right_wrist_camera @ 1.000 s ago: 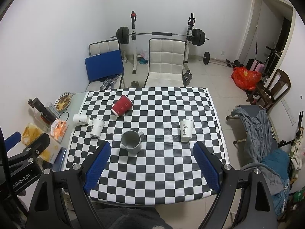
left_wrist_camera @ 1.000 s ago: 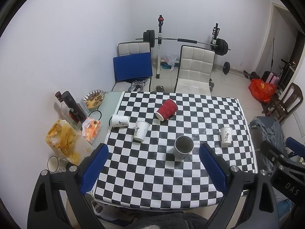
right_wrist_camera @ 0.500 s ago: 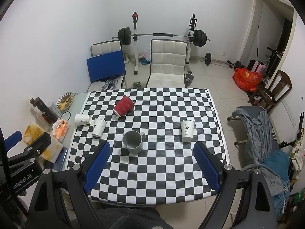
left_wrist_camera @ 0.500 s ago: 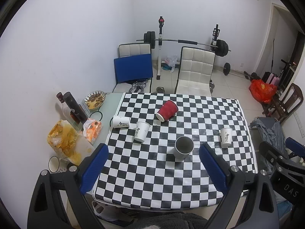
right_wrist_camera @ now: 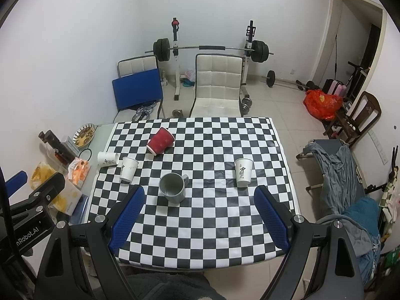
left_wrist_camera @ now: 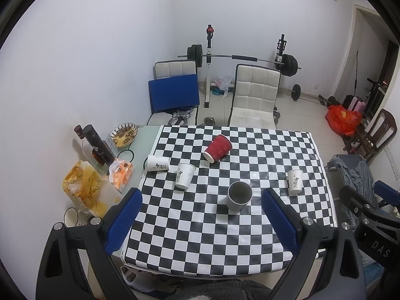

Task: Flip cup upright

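A worktop (left_wrist_camera: 287, 257) covered in a black-and-white checked cloth carries five cups. The left hand-held gripper (left_wrist_camera: 201, 216) and the right hand-held gripper (right_wrist_camera: 198, 211) hover above its near edge, both spread wide with nothing between their blue fingers. A red cup (left_wrist_camera: 217, 148) lies on its side toward the far edge — its mouth faces the near left. One white paper cup (left_wrist_camera: 158, 163) lies tipped at the left edge of the cloth, just beside another (left_wrist_camera: 185, 175) standing upright. A grey mug (right_wrist_camera: 173, 187) stands near the middle, and a third white paper cup (right_wrist_camera: 243, 172) stands apart at the right.
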A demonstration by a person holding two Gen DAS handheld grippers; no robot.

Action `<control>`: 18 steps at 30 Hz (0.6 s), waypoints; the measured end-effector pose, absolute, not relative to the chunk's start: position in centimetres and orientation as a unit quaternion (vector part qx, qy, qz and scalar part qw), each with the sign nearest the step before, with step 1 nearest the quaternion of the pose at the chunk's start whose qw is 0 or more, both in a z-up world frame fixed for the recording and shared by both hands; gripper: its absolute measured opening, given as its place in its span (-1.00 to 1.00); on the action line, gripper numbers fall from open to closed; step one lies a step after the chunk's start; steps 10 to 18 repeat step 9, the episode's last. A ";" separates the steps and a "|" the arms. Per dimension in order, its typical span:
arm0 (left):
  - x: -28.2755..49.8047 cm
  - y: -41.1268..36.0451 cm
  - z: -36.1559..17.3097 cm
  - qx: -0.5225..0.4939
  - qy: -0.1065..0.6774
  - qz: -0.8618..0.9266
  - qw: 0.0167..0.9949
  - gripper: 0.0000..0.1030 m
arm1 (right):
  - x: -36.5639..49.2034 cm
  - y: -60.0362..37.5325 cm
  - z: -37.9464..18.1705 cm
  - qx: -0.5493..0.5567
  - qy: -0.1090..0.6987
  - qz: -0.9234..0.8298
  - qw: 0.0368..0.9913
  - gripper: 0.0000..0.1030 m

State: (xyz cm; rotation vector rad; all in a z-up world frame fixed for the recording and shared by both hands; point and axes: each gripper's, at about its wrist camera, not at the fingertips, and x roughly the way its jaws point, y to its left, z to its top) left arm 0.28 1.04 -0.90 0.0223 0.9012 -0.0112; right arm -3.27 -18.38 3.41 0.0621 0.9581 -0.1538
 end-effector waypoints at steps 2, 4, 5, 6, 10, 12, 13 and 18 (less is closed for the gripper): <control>0.3 1.0 -0.9 0.012 0.435 -0.005 0.900 0.89 | -3.3 -18.4 3.4 0.029 0.461 -0.074 0.884 0.76; 0.2 1.1 -0.9 0.011 0.435 -0.005 0.900 0.89 | -3.2 -18.4 3.5 0.030 0.461 -0.072 0.884 0.76; 0.2 1.1 -0.9 0.011 0.435 -0.005 0.900 0.89 | -3.2 -18.5 3.5 0.029 0.462 -0.072 0.884 0.76; 0.3 1.1 -0.9 0.012 0.435 -0.005 0.901 0.89 | -3.4 -18.4 3.4 0.029 0.460 -0.073 0.884 0.76; 0.3 1.1 -0.8 0.010 0.435 -0.007 0.900 0.89 | -3.2 -18.4 3.5 0.029 0.460 -0.072 0.884 0.76; 0.3 1.1 -0.8 0.010 0.435 -0.007 0.900 0.89 | -3.2 -18.4 3.5 0.029 0.460 -0.072 0.884 0.76; 0.3 1.1 -0.8 0.010 0.435 -0.007 0.900 0.89 | -3.2 -18.4 3.5 0.029 0.460 -0.072 0.884 0.76; 0.3 1.1 -0.8 0.010 0.435 -0.007 0.900 0.89 | -3.2 -18.4 3.5 0.029 0.460 -0.072 0.884 0.76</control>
